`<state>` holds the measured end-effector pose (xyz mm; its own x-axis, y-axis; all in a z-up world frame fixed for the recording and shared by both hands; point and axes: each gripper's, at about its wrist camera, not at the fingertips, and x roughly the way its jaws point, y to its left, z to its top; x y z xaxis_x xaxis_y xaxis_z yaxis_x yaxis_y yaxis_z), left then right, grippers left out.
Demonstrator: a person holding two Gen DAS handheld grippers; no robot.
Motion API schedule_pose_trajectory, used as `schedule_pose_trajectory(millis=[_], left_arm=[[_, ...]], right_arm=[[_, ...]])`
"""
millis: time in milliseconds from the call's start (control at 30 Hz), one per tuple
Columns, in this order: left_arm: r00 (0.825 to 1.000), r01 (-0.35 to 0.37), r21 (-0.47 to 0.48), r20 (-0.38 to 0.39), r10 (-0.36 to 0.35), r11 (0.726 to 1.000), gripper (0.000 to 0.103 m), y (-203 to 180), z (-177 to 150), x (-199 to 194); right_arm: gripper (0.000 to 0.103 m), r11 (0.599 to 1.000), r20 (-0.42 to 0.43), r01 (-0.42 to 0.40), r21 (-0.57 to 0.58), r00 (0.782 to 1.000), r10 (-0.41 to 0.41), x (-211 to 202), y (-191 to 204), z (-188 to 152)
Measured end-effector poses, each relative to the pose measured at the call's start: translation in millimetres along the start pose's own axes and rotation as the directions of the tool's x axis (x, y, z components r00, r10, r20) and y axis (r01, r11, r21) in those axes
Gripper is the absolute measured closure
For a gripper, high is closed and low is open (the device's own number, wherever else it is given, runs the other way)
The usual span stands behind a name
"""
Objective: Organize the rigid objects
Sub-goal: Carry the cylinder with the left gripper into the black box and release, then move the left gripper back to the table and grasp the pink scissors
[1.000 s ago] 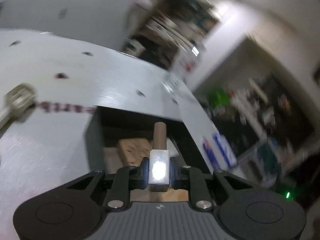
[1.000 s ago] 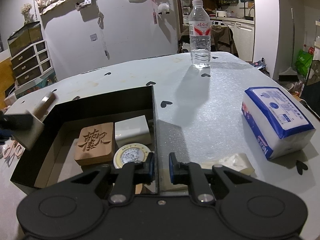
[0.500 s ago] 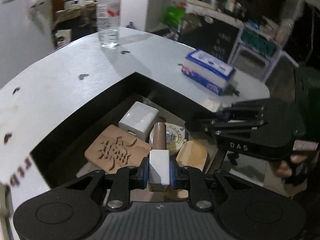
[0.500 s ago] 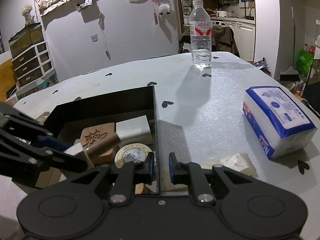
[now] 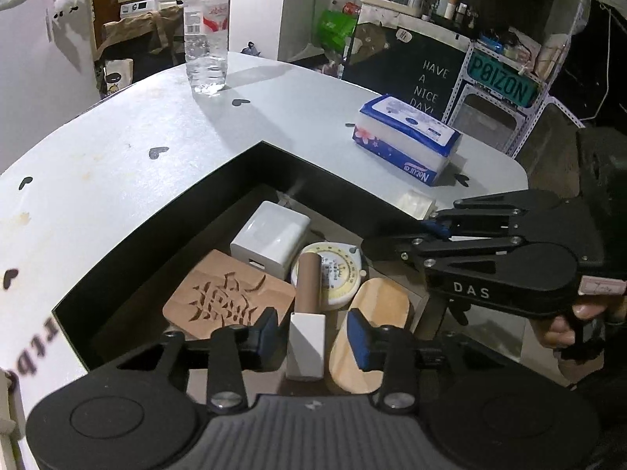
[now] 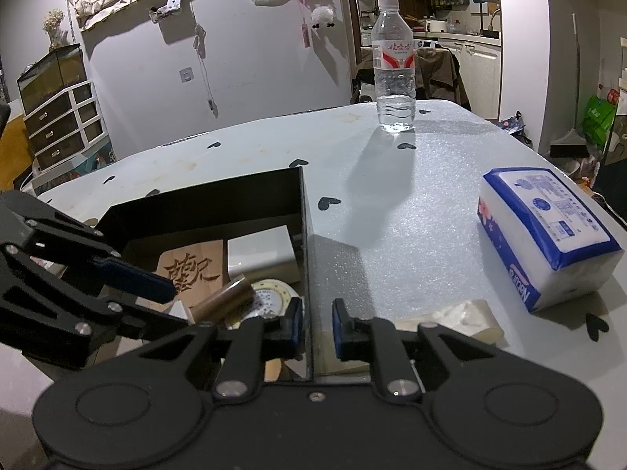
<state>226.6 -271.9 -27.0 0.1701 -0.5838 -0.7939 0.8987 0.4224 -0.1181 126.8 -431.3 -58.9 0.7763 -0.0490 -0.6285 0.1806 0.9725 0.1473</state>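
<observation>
One black box (image 5: 250, 156) at the table's near edge holds five things; the white-and-brown stamp (image 5: 306, 313) lies between the left gripper (image 5: 315, 333)'s parted jaws, untouched; the right gripper (image 6: 316, 327) straddles the box wall, jaws apart.

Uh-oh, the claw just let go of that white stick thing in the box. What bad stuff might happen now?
1. The stamp leans its brown handle on the round tape measure; it may roll or slide off.
2. The open left gripper has a finger on each side of the stamp, so pulling back crookedly might knock it.
3. The right gripper straddles the black box wall; bumping it might shift the box.
</observation>
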Motion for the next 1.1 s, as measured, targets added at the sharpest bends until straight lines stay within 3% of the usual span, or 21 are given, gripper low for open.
schedule_pose_trajectory(millis=[200, 400, 633, 833, 967, 1100], left_arm=[[1.0, 0.027, -0.012, 0.015, -0.027, 1.0, 0.033, -5.7, -3.5, -11.6], [0.999, 0.004, -0.038, 0.05, -0.002, 0.999, 0.015, -9.1, -8.2, -25.4], [0.994, -0.004, -0.092, 0.112, 0.014, 0.996, 0.011, -6.8, -21.1, -48.3], [0.981, -0.051, -0.179, 0.173, 0.083, 0.983, 0.01, 2.3, -42.8, -73.4], [0.965, -0.088, -0.274, 0.214, 0.15, 0.958, 0.009, 13.6, -64.4, -91.4], [0.945, -0.139, -0.387, 0.224, 0.24, 0.911, 0.009, 29.5, -88.5, -103.5]], right_arm=[[0.087, 1.0, 0.0, 0.004, -0.001, 1.0, -0.004, -0.6, 0.9, 0.0], [0.088, 1.0, 0.004, 0.011, -0.009, 1.0, -0.011, -4.3, 3.0, 0.3], [0.094, 1.0, 0.012, 0.019, -0.015, 1.0, -0.019, -11.5, 4.7, 0.9], [0.098, 1.0, 0.023, 0.02, -0.016, 1.0, -0.02, -18.6, 5.9, 2.0], [0.099, 0.999, 0.014, 0.035, -0.016, 0.999, -0.035, -18.3, 8.3, 2.9], [0.099, 0.999, 0.012, 0.048, -0.014, 0.999, -0.048, -17.0, 9.7, 3.6]])
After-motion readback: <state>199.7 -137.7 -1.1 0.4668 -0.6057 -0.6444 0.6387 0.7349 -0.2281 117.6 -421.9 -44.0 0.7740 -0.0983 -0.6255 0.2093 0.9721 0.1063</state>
